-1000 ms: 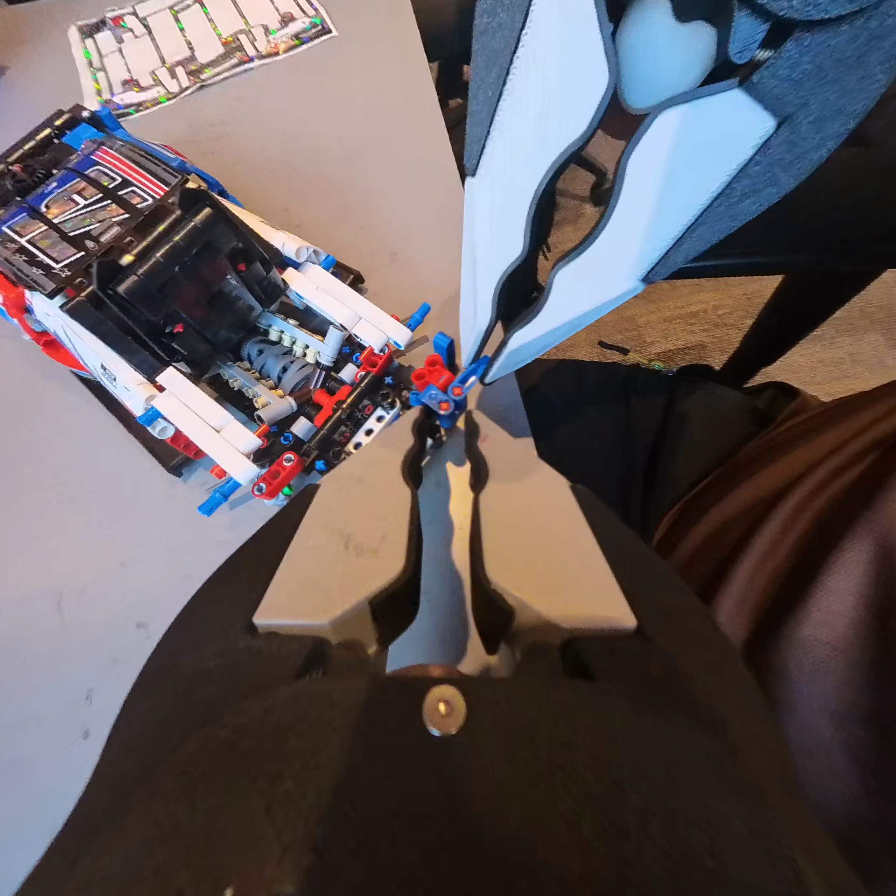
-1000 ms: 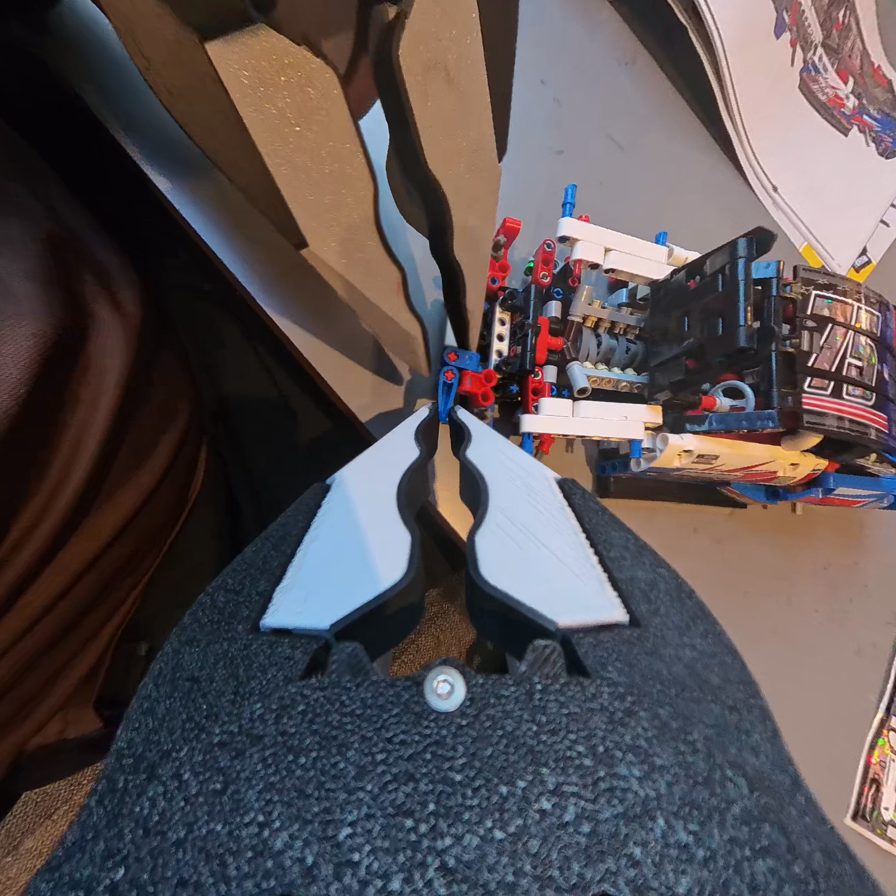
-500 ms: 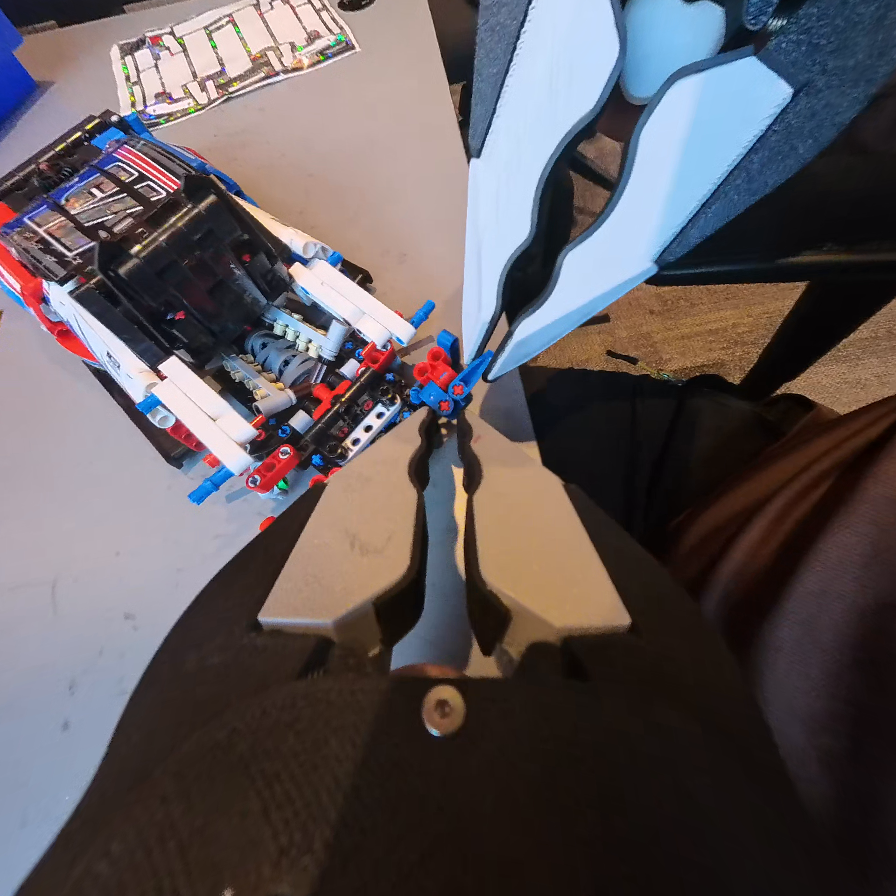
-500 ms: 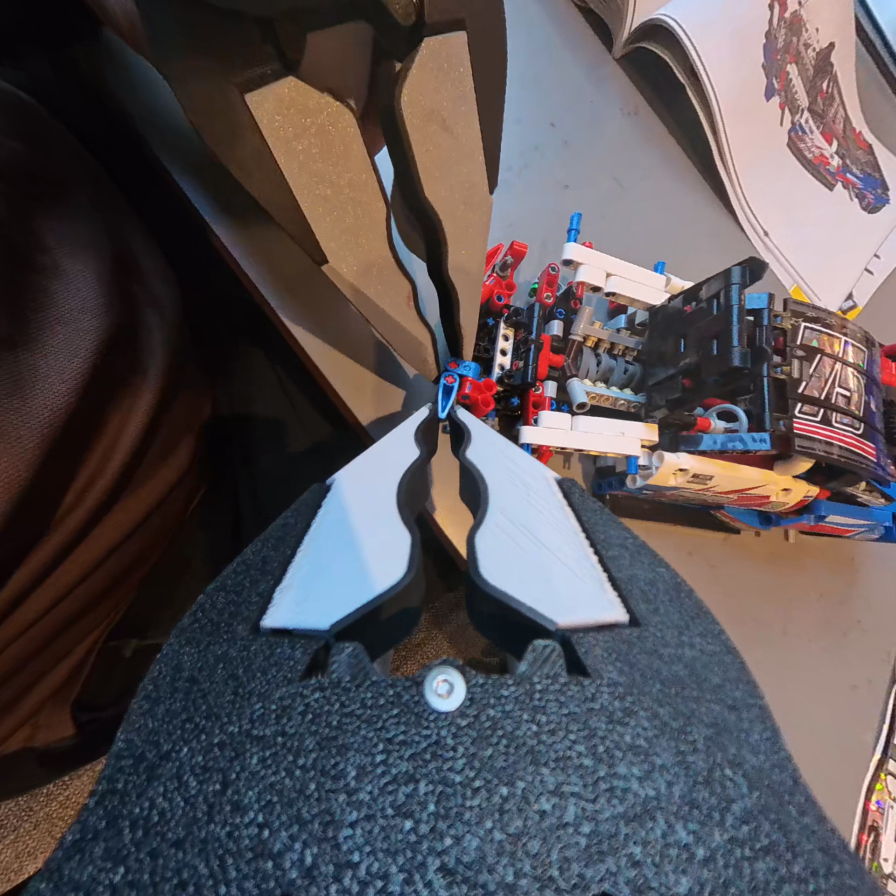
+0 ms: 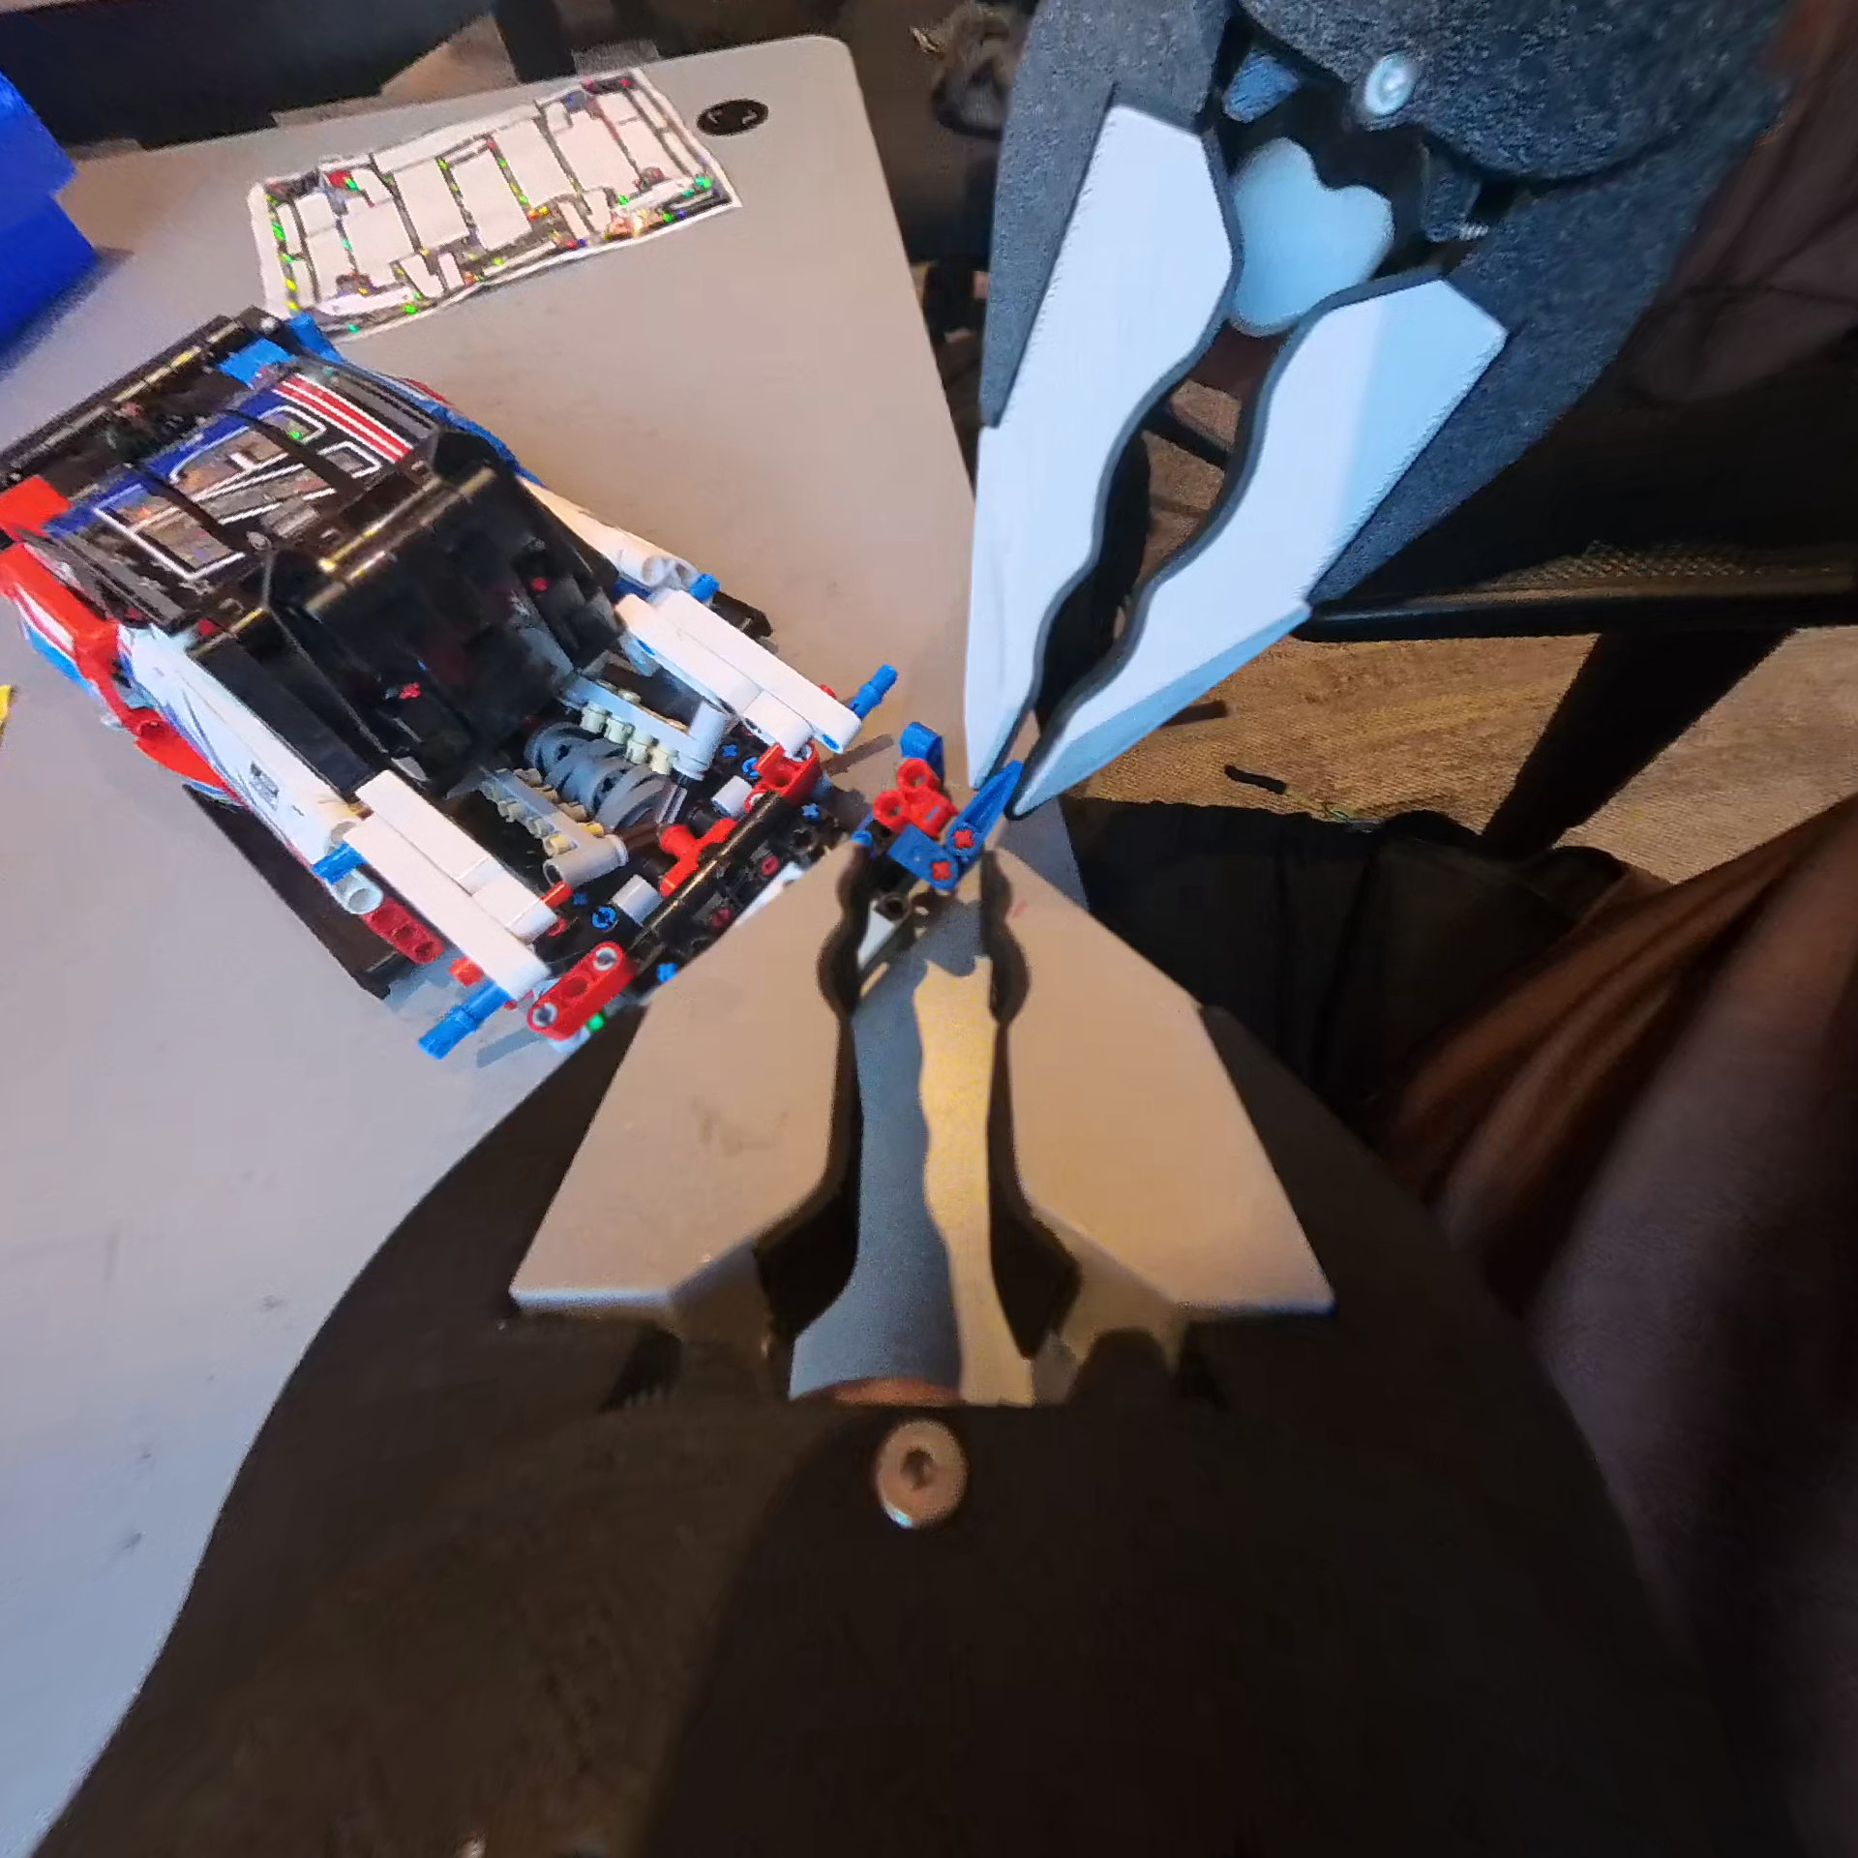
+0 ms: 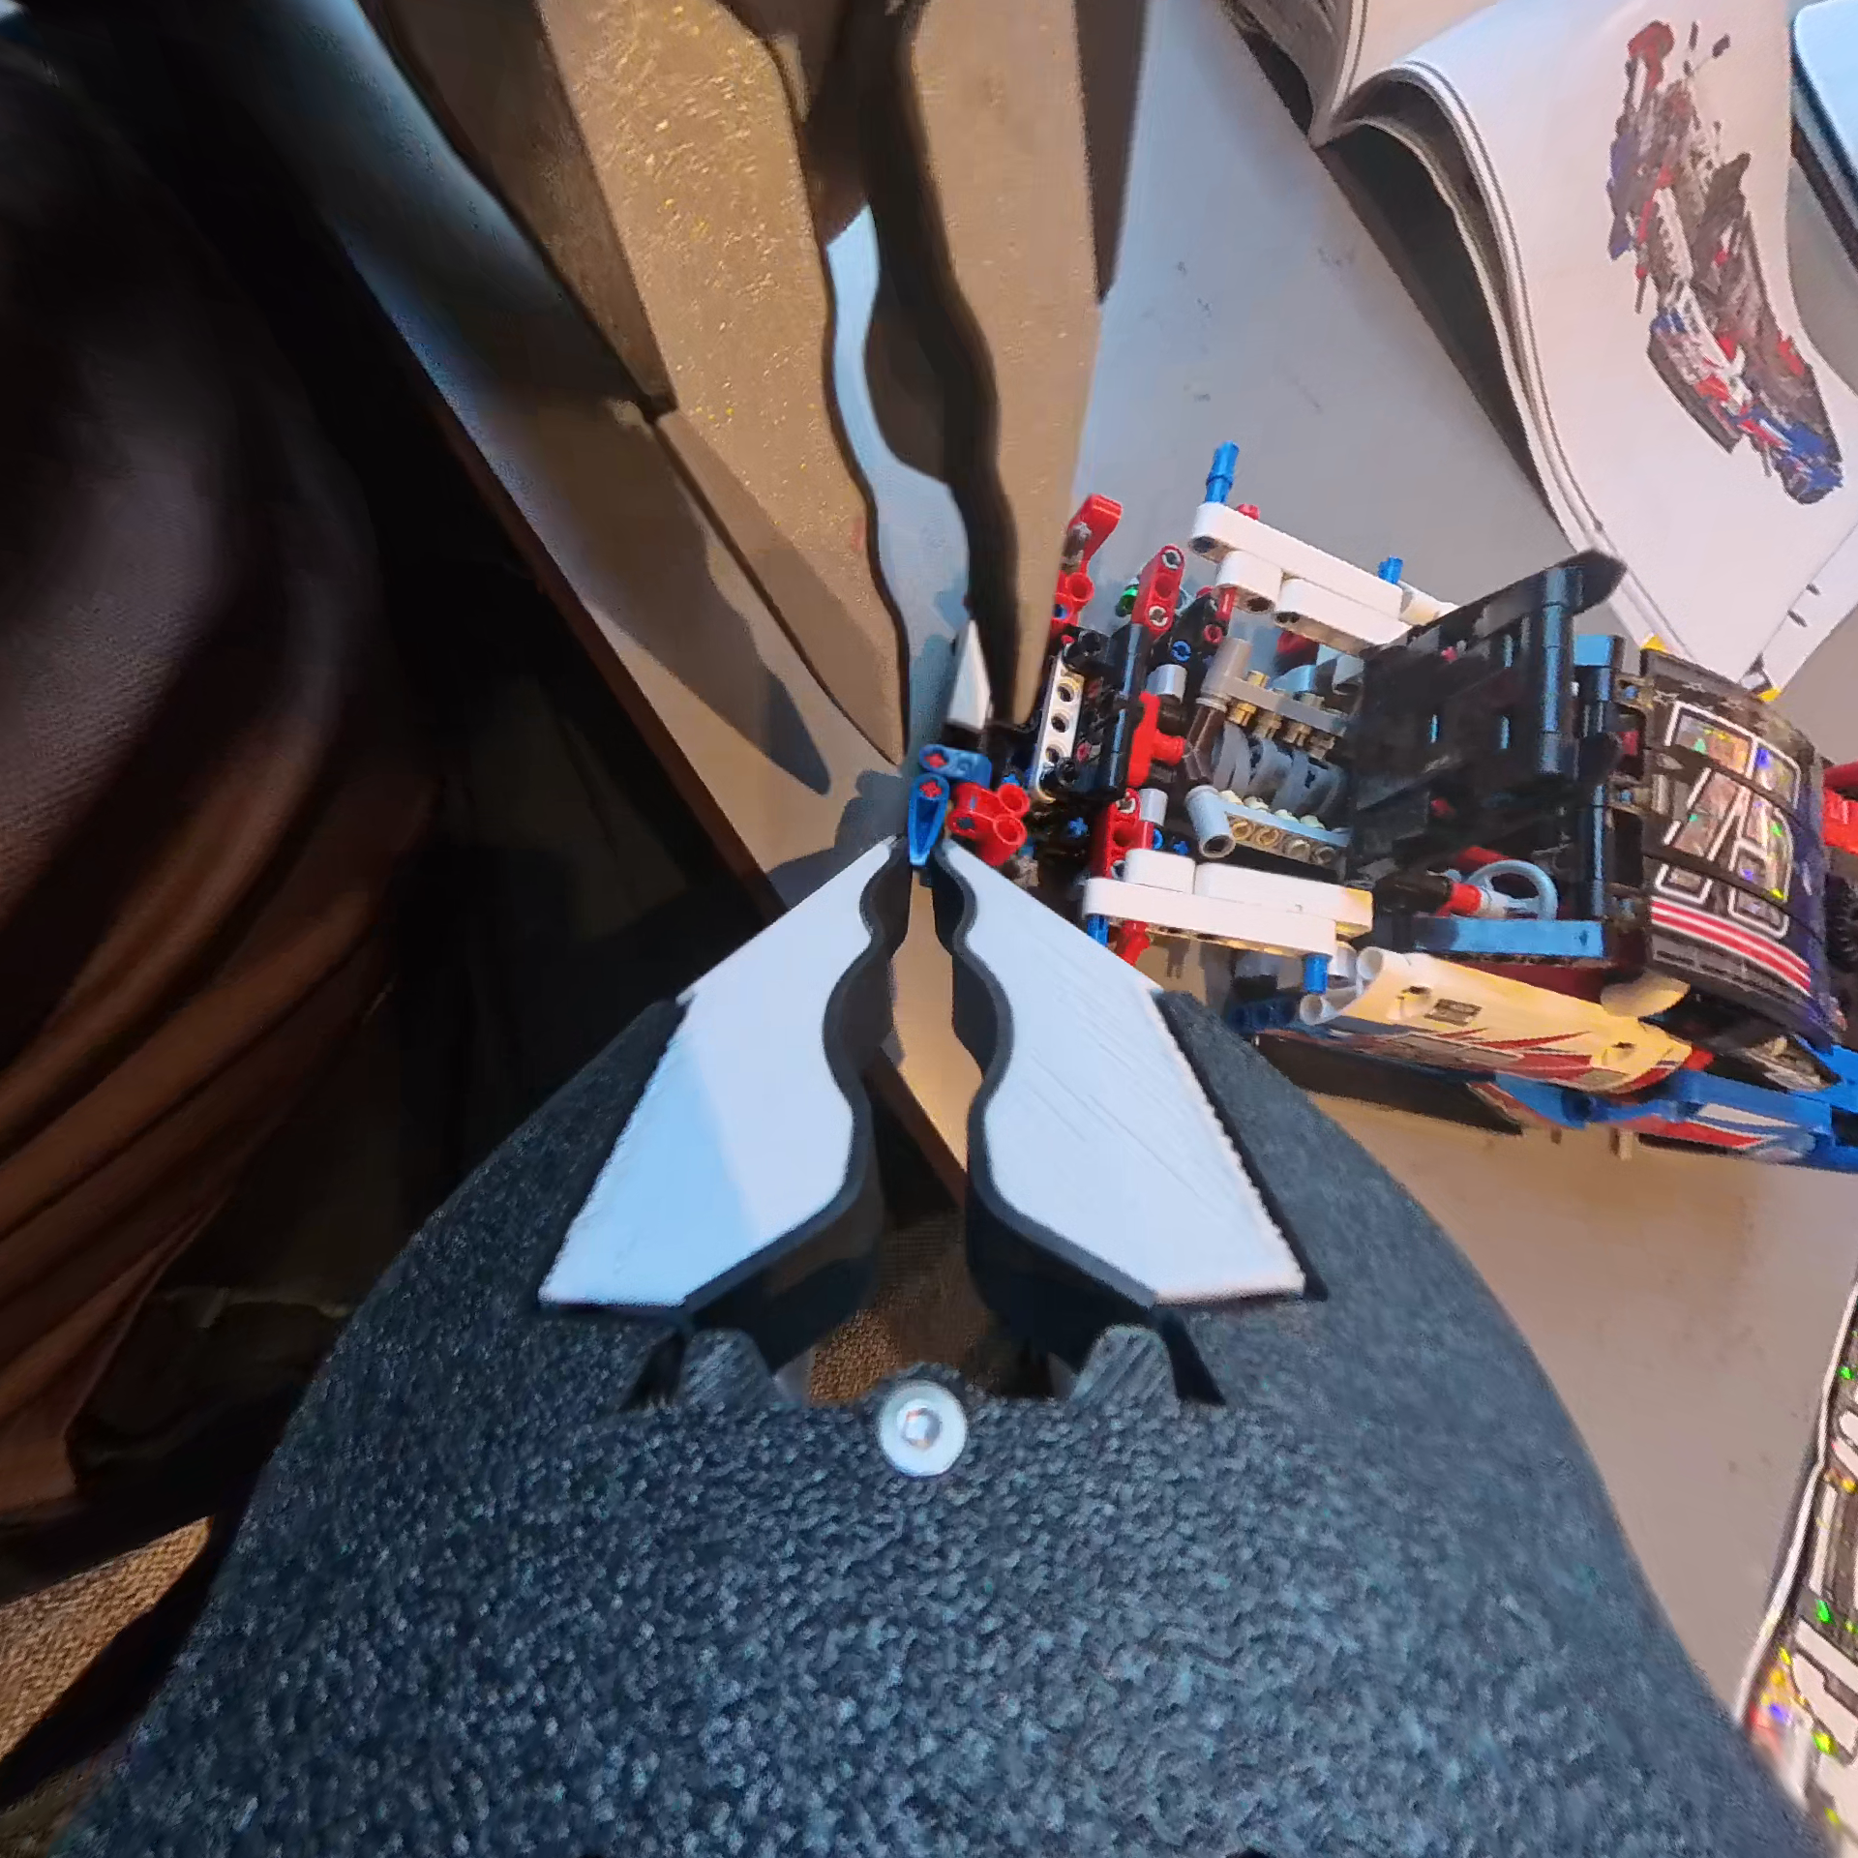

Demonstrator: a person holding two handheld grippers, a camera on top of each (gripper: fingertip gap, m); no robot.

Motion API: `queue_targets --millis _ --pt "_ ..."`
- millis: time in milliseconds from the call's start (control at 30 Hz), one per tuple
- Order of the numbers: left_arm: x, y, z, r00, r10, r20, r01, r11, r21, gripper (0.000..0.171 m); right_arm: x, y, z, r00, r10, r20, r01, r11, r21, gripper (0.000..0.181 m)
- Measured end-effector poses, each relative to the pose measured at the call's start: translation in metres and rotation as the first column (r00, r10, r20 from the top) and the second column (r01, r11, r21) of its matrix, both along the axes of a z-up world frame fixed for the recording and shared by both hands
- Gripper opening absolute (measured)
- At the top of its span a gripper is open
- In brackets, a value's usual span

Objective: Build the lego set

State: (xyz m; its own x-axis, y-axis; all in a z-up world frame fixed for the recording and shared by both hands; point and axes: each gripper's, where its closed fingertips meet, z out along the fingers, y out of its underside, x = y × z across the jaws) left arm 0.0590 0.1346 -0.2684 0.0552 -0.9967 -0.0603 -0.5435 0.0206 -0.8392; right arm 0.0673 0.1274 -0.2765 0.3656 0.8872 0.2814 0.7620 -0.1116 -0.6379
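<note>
A partly built Lego race car [image 5: 402,654], black, white, red and blue, lies on the grey table [image 5: 654,402] with its open engine end toward me; it also shows in the right wrist view [image 6: 1458,804]. A small blue, red and black sub-assembly [image 5: 920,834] sits right at that end. My left gripper [image 5: 920,870] has its grey fingers closed on the sub-assembly's lower black and blue part. My right gripper [image 6: 923,860], with white fingers, is shut on a thin blue piece [image 6: 925,804] of the same sub-assembly, coming from the opposite side [image 5: 995,794].
A sticker sheet [image 5: 493,201] lies at the far side of the table and a blue box [image 5: 30,221] at the far left. An open instruction booklet [image 6: 1659,251] lies beyond the car. The table edge runs just beside the grippers, with a person's brown clothing [image 5: 1609,1106] past it. My left and right fingertips are right by each other.
Both grippers keep their hold on the small sub-assembly at the car's engine end. The views have tilted a little, so more of the far table and the booklet shows.
</note>
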Motion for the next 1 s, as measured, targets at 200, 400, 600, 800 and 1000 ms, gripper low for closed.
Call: queue_targets --millis 200,400,600,800,1000 --pt "0.002 0.003 -0.007 0.997 -0.042 -0.067 0.044 0.999 0.024 0.02 0.002 0.004 0.006 0.996 0.067 -0.056 -0.065 0.998 0.026 0.003" --pt "0.005 0.001 -0.01 0.995 -0.058 -0.082 0.061 0.998 0.031 0.015 0.004 0.006 0.004 0.991 0.118 -0.065 -0.115 0.992 0.056 0.003" --pt "0.002 0.001 -0.013 0.996 -0.049 -0.081 0.05 0.999 0.009 0.014 0.004 0.009 0.0 0.99 0.118 -0.076 -0.115 0.993 0.041 0.003" --pt "0.003 0.006 -0.011 0.997 -0.035 -0.074 0.034 0.999 -0.005 0.024 0.003 0.008 0.0 0.983 0.142 -0.12 -0.14 0.99 0.024 0.003" --pt "0.006 0.001 -0.017 0.992 -0.066 -0.106 0.067 0.998 -0.001 0.02 0.003 0.005 0.001 0.976 0.165 -0.144 -0.165 0.986 0.014 0.003"
